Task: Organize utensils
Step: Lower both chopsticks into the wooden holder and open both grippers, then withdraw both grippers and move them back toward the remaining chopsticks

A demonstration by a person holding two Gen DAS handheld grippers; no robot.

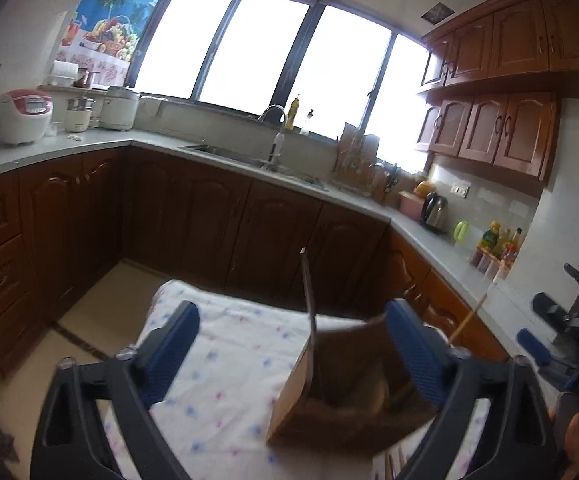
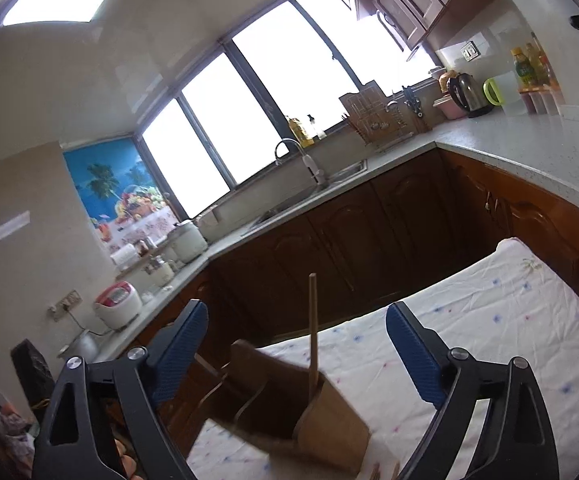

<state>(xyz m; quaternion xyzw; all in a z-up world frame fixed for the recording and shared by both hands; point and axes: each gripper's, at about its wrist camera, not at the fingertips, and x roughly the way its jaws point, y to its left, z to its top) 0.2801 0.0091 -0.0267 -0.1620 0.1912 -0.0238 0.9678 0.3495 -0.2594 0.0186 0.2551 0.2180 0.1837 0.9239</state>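
- Box (image 1: 341, 396) sits on the cloth-covered table (image 1: 225, 360); utensils stand in it, long axes near upright, tips at 12 o'clock.
- Left view: dark flat utensil (image 1: 308, 292) rises from the box's left wall, leaning slightly toward 11; a thin stick (image 1: 469, 316) leans out toward 1 o'clock.
- Left claw (image 1: 293, 344) spread wide, nothing between the fingers; box lies low in the gap, toward the right finger (image 1: 413, 348), about 5 o'clock of the claw's centre.
- Right view: wooden stick (image 2: 312, 332) stands upright in the box (image 2: 321, 412), almost dead centre between the fingers; wire-like handles (image 2: 225, 384) at the box's 9 o'clock side, too blurred to identify.
- Right claw (image 2: 297, 348) also wide open, empty; box below it at 6 o'clock.
- Right claw (image 1: 545, 340) shows at 3 o'clock in the left view, near the box.
- Judgement: the right one is better lined up on the wooden stick; closing across its upright shaft looks the easiest pick.
- Whether either claw touches the box: cannot tell.
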